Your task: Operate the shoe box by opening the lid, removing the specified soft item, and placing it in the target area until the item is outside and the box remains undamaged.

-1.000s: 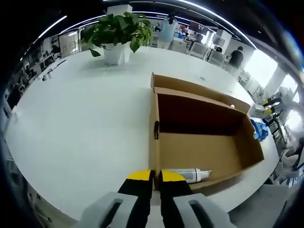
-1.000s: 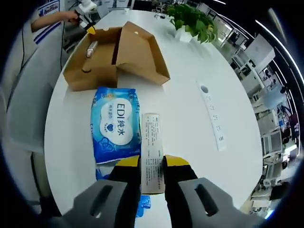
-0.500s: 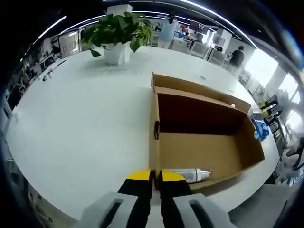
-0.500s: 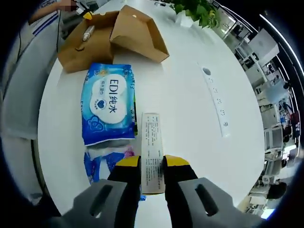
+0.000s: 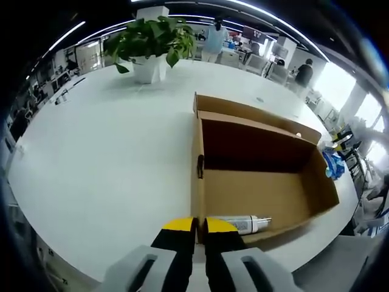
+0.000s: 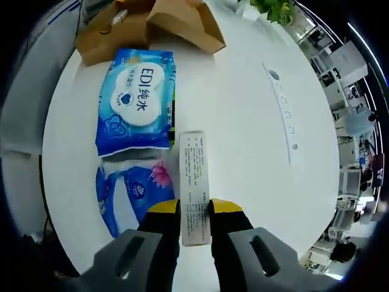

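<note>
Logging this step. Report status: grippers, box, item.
Left gripper shut on box wall. Right gripper shut on slim white carton. Wipes pack out on table. Nothing blocking.

shoe box — matt brown cardboard | wipes pack — glossy blue plastic | table smooth white

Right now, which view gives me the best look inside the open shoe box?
The left gripper view: the shoe box lies open just ahead of the left gripper, its brown floor exposed with a white tube at the near wall. The right gripper view catches the box only far off at the top edge, interior mostly hidden.
</note>
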A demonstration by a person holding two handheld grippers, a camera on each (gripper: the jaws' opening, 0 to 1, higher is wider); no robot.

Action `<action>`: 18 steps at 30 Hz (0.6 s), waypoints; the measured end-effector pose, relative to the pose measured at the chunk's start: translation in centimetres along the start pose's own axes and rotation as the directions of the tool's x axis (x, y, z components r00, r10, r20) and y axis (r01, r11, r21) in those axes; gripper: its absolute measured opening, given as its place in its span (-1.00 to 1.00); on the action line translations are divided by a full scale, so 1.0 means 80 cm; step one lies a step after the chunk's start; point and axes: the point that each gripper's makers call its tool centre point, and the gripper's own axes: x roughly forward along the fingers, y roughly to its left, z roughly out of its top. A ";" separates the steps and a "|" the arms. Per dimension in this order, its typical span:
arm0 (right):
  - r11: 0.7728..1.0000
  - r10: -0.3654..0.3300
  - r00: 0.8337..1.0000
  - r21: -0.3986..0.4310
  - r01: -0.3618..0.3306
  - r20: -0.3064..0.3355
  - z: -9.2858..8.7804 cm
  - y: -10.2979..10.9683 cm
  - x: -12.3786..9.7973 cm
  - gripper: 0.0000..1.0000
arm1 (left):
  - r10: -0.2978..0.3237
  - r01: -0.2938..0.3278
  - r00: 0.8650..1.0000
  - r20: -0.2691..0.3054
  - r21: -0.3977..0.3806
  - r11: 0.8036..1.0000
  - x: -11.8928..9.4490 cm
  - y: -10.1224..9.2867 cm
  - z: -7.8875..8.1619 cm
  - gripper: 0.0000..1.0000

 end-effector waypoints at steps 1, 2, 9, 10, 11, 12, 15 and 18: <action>1.000 -0.002 1.000 -0.006 0.002 -0.009 -0.002 -0.001 0.001 -0.68 | 0.000 0.000 1.000 0.000 0.000 1.000 0.000 0.000 0.000 -0.92; 1.000 -0.005 1.000 -0.012 0.005 -0.018 -0.005 -0.001 0.001 -0.68 | 0.000 0.000 1.000 0.000 -0.001 1.000 0.000 0.000 0.000 -0.92; 1.000 0.008 0.999 0.009 -0.008 -0.049 -0.014 0.005 0.004 -0.68 | 0.002 -0.002 1.000 0.000 -0.001 1.000 -0.001 0.000 -0.001 -0.92; 1.000 0.008 0.999 0.003 -0.007 -0.053 -0.016 0.004 0.005 -0.68 | 0.002 -0.002 1.000 0.001 -0.002 1.000 -0.001 0.000 -0.001 -0.92; 1.000 0.007 0.998 0.001 -0.007 -0.055 -0.017 0.004 0.006 -0.68 | 0.002 -0.002 1.000 0.001 -0.001 1.000 -0.001 0.001 -0.001 -0.92; 1.000 0.008 0.998 -0.002 -0.008 -0.058 -0.019 0.002 0.007 -0.68 | 0.002 -0.002 1.000 0.001 0.000 1.000 -0.001 0.001 -0.001 -0.92; 1.000 0.005 0.998 -0.012 -0.006 -0.067 -0.022 0.002 0.008 -0.68 | 0.000 0.000 1.000 -0.001 0.001 1.000 -0.001 0.000 -0.001 -0.92; 1.000 -0.003 0.997 -0.022 0.001 -0.081 -0.026 0.000 0.008 -0.68 | -0.001 0.001 1.000 -0.001 0.001 1.000 -0.002 -0.001 -0.002 -0.92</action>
